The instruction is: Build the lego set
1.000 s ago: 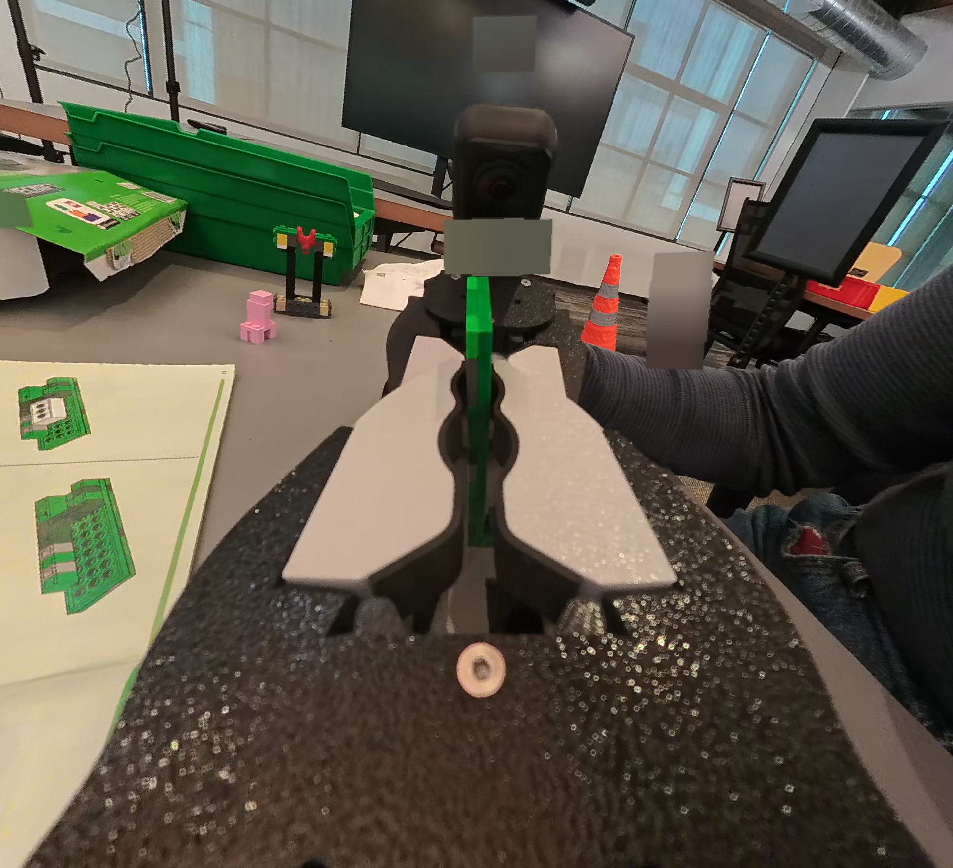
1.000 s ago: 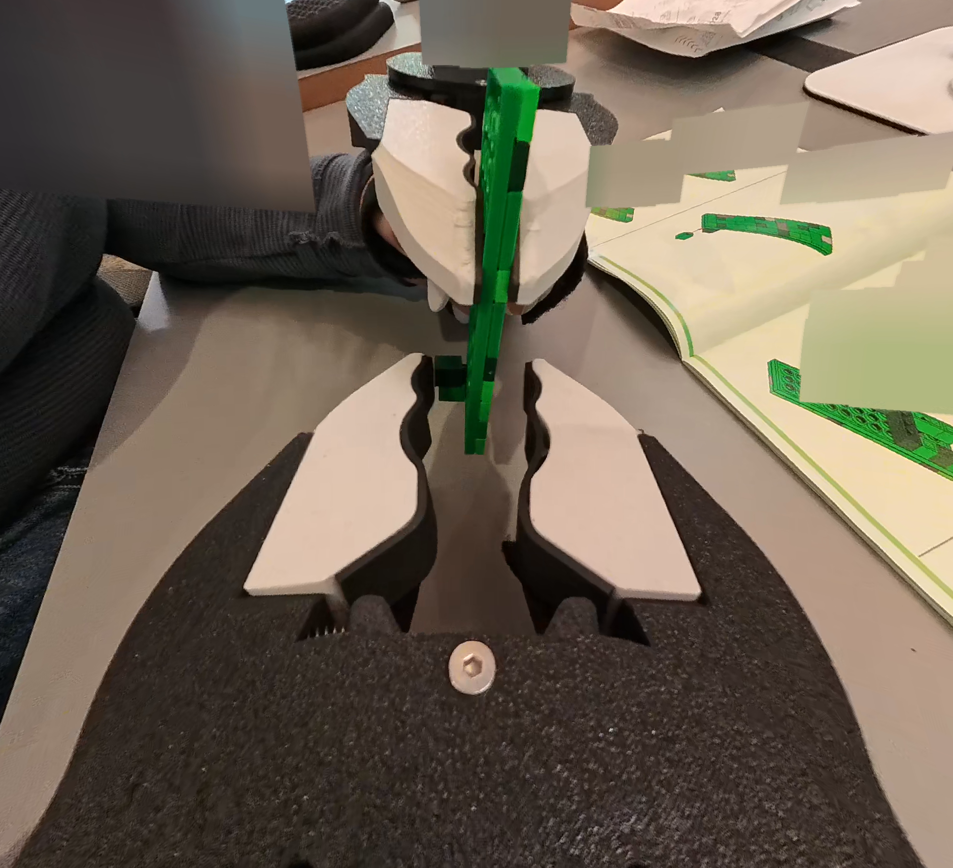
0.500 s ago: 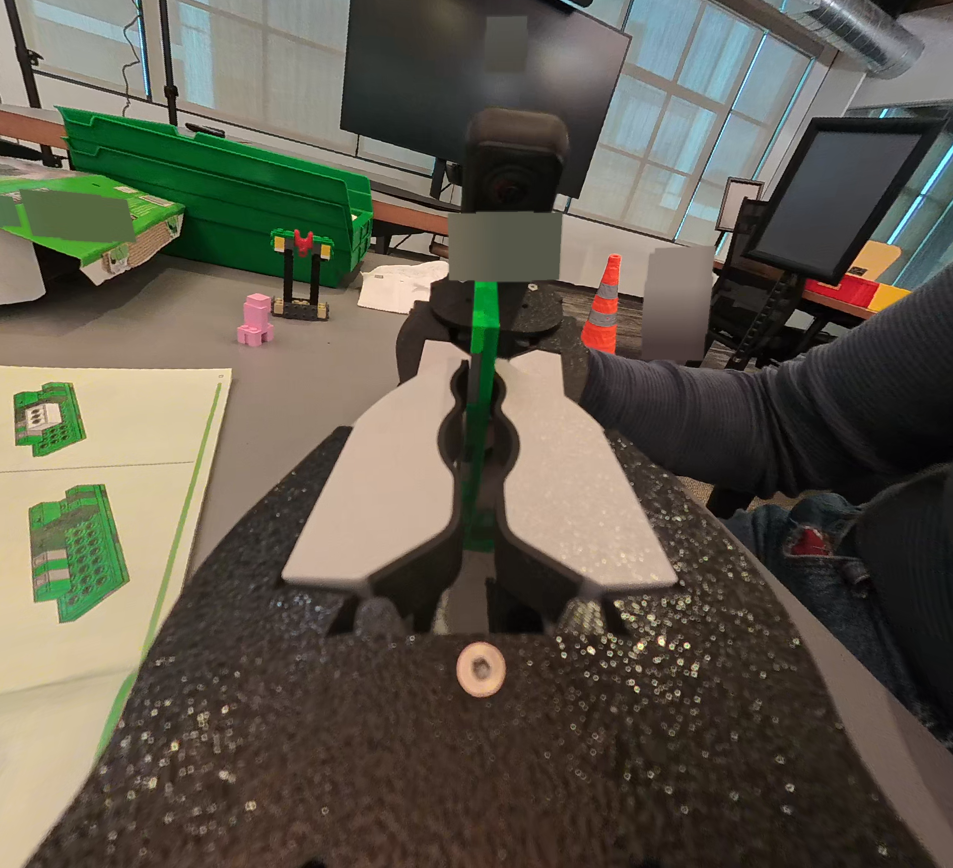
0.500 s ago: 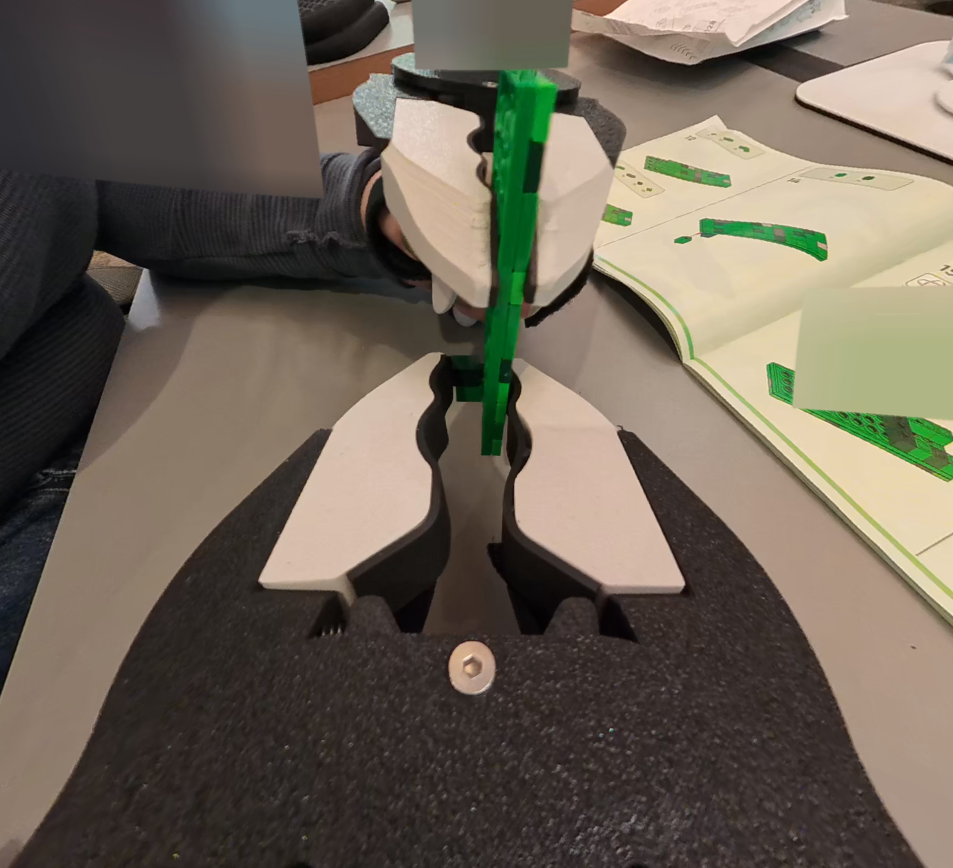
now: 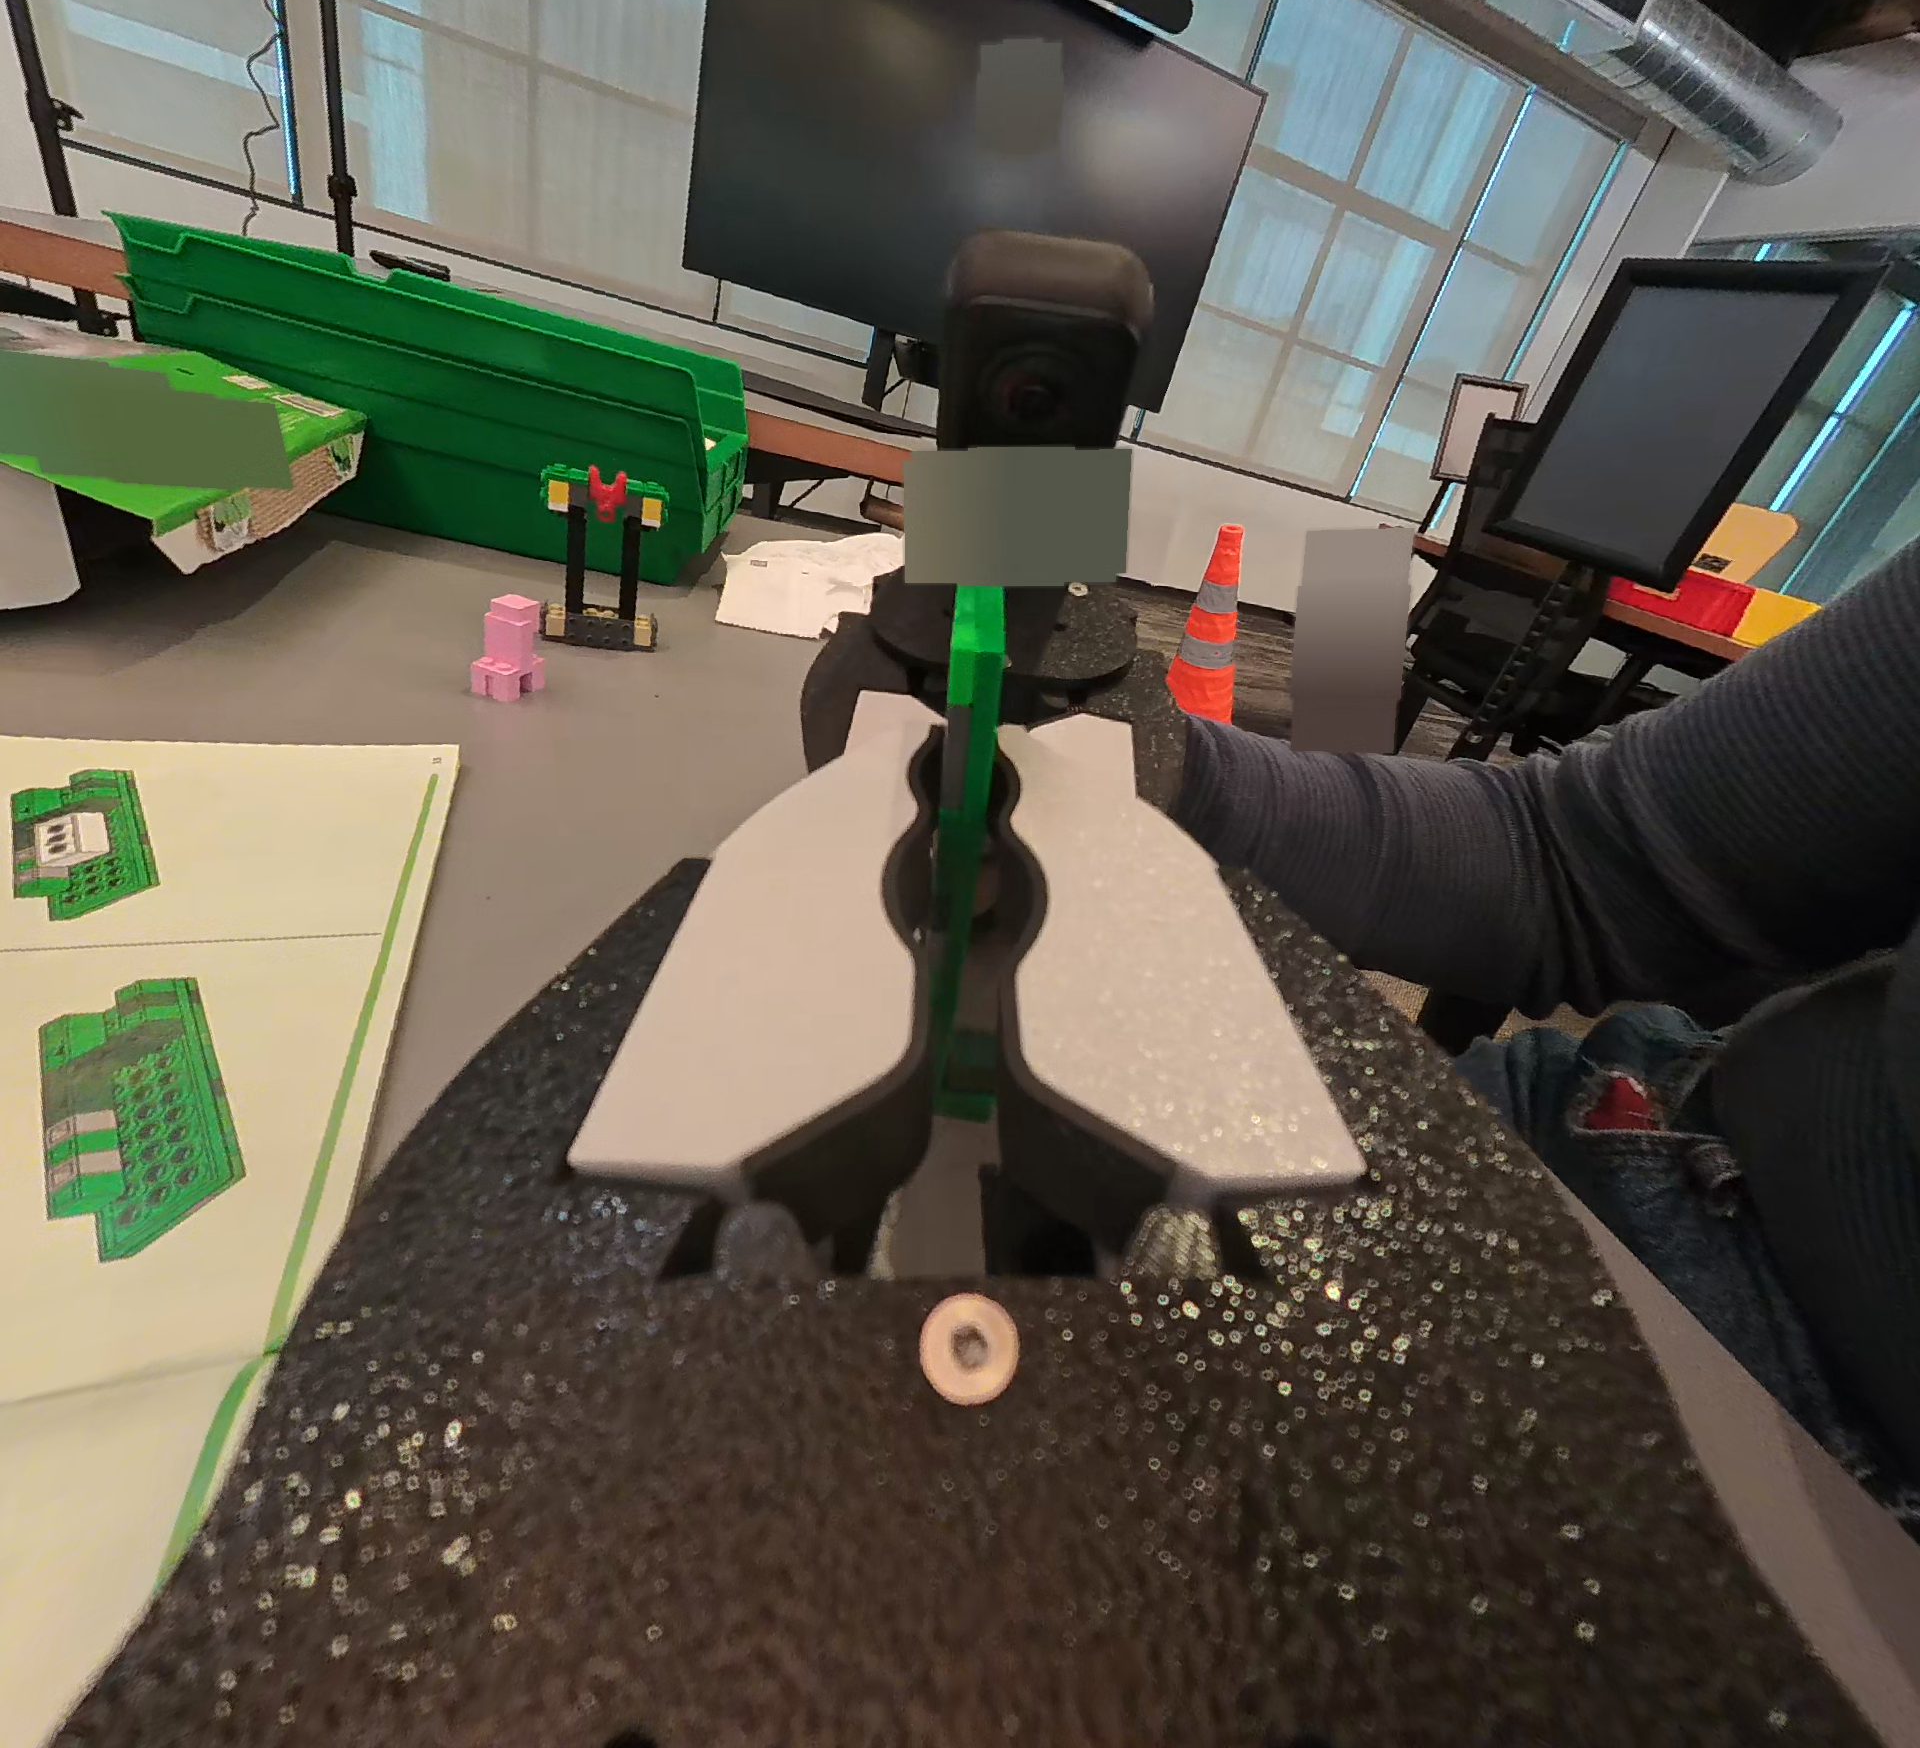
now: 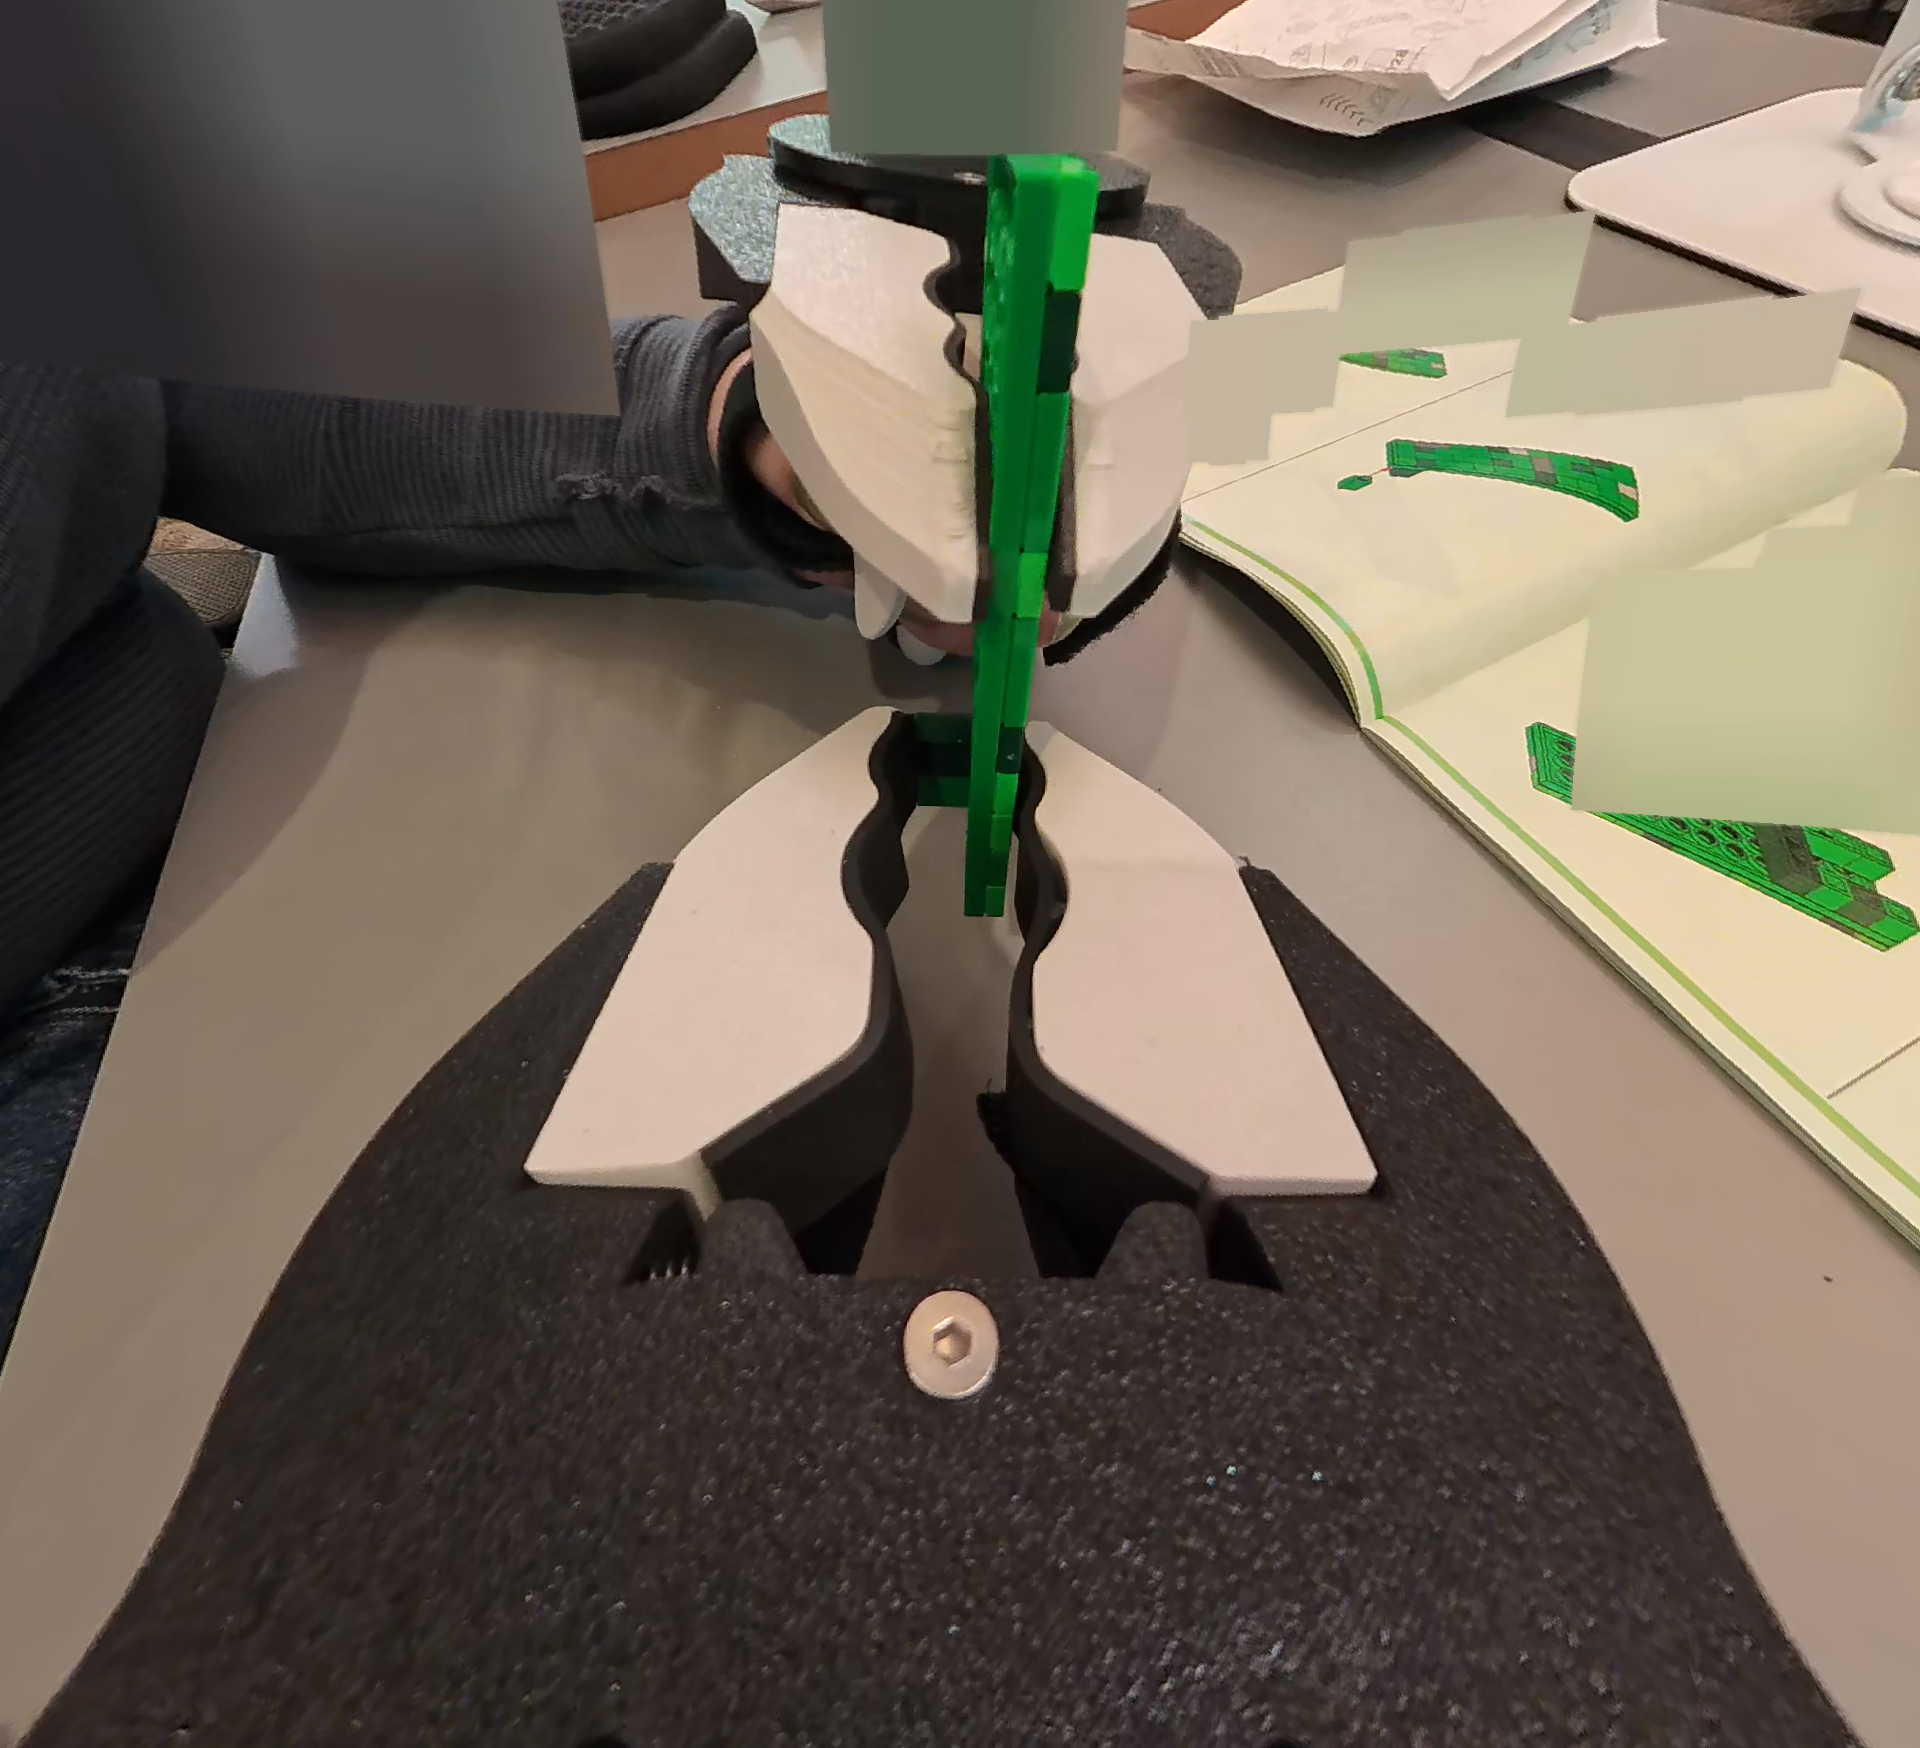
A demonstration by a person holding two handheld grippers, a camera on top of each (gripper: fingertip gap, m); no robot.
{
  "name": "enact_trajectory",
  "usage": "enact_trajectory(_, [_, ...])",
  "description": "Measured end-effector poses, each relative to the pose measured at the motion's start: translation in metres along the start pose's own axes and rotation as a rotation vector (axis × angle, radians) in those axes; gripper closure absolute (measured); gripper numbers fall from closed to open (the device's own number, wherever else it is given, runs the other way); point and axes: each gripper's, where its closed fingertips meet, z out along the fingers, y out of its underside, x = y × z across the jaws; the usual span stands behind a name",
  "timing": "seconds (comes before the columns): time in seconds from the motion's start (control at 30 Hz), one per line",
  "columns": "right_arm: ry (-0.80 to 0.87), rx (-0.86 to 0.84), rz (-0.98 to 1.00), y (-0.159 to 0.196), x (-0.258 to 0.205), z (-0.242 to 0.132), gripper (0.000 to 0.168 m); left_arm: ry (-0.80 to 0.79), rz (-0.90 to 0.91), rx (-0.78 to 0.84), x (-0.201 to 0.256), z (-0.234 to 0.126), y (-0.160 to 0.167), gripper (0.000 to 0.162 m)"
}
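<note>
A long green lego plate assembly [image 5: 971,867] stands on edge, held above the grey table. My left gripper [image 5: 982,732] is shut on it along its length. In the right wrist view the same plate [image 6: 1023,410] runs from the left gripper [image 6: 1013,555] down into my right gripper [image 6: 961,742]. The right gripper is shut on the plate's lower end, with a small dark green brick [image 6: 940,763] pressed against the plate's left face. The right gripper's camera [image 5: 1044,358] faces me in the left wrist view; its fingers are hidden there.
An open instruction booklet [image 5: 208,971] lies on the table; it also shows in the right wrist view [image 6: 1558,555]. A pink lego figure [image 5: 506,649], a small black lego build [image 5: 601,555] and green bins [image 5: 468,410] stand farther back. A person's sleeve [image 5: 1507,867] is at the right. About 6 cm separates my left fingertips from my right.
The right gripper's fingers have closed from wide open onto the plate's lower end and the small brick. The left gripper has kept its hold on the plate.
</note>
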Motion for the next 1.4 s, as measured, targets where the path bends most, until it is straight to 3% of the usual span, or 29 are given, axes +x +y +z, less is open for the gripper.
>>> enact_trajectory(0.17, [-0.030, 0.054, 0.023, -0.006, -0.002, -0.004, 0.152, -0.009, 0.019, 0.056, 0.002, 0.002, -0.008, 0.152])
enact_trajectory(0.33, [-0.029, 0.210, 0.071, -0.019, 0.005, -0.024, 0.152, -0.047, 0.025, 0.106, -0.003, -0.009, -0.020, 0.124])
enact_trajectory(0.47, [-0.067, 0.352, 0.090, -0.031, 0.005, -0.044, 0.152, -0.065, 0.057, -0.031, -0.008, -0.015, -0.007, 0.111])
enact_trajectory(0.6, [-0.092, 0.421, 0.096, -0.037, 0.004, -0.050, 0.152, -0.045, 0.109, -0.170, -0.002, -0.009, 0.013, 0.118])
enact_trajectory(0.83, [-0.102, 0.436, 0.077, -0.039, 0.002, -0.048, 0.152, -0.062, 0.206, -0.205, 0.001, 0.000, 0.018, 0.146])
enact_trajectory(1.4, [-0.029, 0.435, 0.057, -0.040, 0.008, -0.046, 0.152, -0.135, 0.270, -0.207, -0.006, 0.000, 0.017, 0.149])
